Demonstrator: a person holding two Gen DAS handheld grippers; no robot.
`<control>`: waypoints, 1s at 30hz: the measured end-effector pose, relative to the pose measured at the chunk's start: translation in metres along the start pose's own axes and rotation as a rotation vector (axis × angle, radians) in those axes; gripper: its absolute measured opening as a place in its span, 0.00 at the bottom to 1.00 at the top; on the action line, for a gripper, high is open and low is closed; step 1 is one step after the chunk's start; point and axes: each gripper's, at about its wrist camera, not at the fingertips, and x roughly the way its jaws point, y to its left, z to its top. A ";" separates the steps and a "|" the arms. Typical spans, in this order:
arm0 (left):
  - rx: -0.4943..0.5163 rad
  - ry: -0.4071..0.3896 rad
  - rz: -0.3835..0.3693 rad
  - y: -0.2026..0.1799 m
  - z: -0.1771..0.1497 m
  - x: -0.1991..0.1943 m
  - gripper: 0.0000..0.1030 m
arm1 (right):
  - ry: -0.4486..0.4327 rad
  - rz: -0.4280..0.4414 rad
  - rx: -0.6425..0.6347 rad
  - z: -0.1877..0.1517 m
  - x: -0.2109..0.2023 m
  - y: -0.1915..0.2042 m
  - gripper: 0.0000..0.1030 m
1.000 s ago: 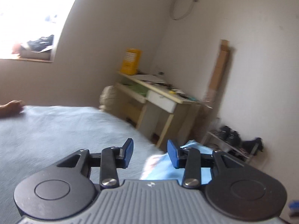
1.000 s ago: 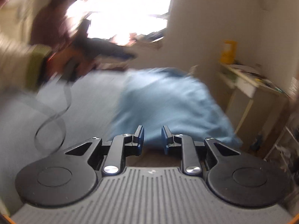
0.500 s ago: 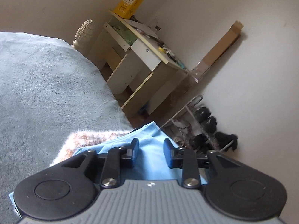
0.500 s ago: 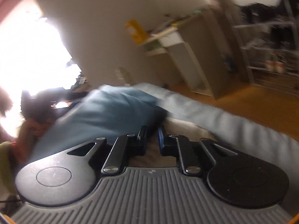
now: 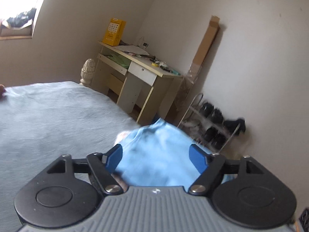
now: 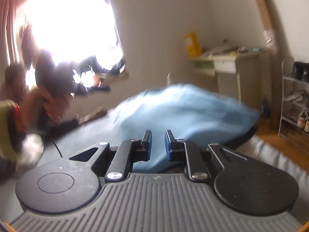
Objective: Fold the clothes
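A light blue garment [image 5: 154, 133] lies bunched at the near right edge of the grey-blue bed [image 5: 58, 112]. My left gripper [image 5: 155, 149] hovers over it. Its jaws are opening wide; the cloth shows between and below the blue pads, which do not press on it. In the right wrist view the same garment [image 6: 183, 106] billows up in a blurred mound. A fold of it runs down between the narrow jaws of my right gripper [image 6: 158, 135], which is shut on it. At the left of that view a person's hand and sleeve [image 6: 48, 104] are blurred.
A pale desk [image 5: 139, 58] with a yellow box [image 5: 114, 31] stands beyond the bed's right edge. A tall cardboard strip [image 5: 206, 42] leans on the wall beside it. A wire shoe rack [image 5: 212, 127] sits on the floor. A bright window [image 6: 67, 23] is at the left.
The left gripper's jaws went from nearly closed to wide apart and its view lifted off the cloth. The right view rolled back level, with the blue garment still between its fingers.
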 end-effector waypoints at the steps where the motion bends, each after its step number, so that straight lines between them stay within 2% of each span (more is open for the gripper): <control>1: 0.025 -0.005 0.007 0.004 -0.010 -0.018 0.83 | 0.031 -0.029 -0.008 -0.008 0.001 0.010 0.13; 4: 0.108 -0.036 0.033 0.010 -0.042 -0.072 0.91 | 0.124 -0.101 -0.049 -0.029 -0.004 0.042 0.14; 7: 0.196 -0.077 0.072 0.005 -0.075 -0.118 0.96 | 0.153 -0.097 -0.088 -0.041 -0.024 0.078 0.18; 10: 0.201 -0.098 0.101 -0.003 -0.103 -0.156 0.99 | 0.168 -0.081 -0.047 -0.033 -0.034 0.110 0.38; 12: 0.166 -0.103 0.126 -0.010 -0.117 -0.176 1.00 | 0.172 -0.105 0.001 -0.024 -0.038 0.127 0.57; 13: 0.153 -0.099 0.141 -0.014 -0.124 -0.185 1.00 | 0.173 -0.120 0.028 -0.019 -0.040 0.135 0.60; 15: 0.134 -0.085 0.176 -0.021 -0.137 -0.203 1.00 | 0.172 -0.152 0.078 -0.016 -0.043 0.148 0.73; 17: 0.142 -0.061 0.214 -0.029 -0.146 -0.216 1.00 | 0.140 -0.200 0.093 -0.020 -0.050 0.162 0.80; 19: 0.153 -0.050 0.274 -0.039 -0.154 -0.231 1.00 | 0.113 -0.243 0.063 -0.029 -0.058 0.174 0.82; 22: 0.124 -0.025 0.362 -0.050 -0.160 -0.241 1.00 | 0.124 -0.298 0.052 -0.037 -0.064 0.183 0.83; 26: 0.074 0.020 0.412 -0.059 -0.167 -0.250 1.00 | 0.139 -0.399 0.067 -0.042 -0.070 0.186 0.84; 28: 0.092 0.030 0.429 -0.068 -0.170 -0.251 1.00 | 0.130 -0.429 0.065 -0.047 -0.075 0.187 0.88; 29: 0.104 0.029 0.450 -0.072 -0.172 -0.252 1.00 | 0.130 -0.434 0.052 -0.051 -0.077 0.188 0.95; 30: 0.118 0.027 0.472 -0.078 -0.175 -0.252 1.00 | 0.135 -0.440 0.040 -0.054 -0.078 0.190 0.98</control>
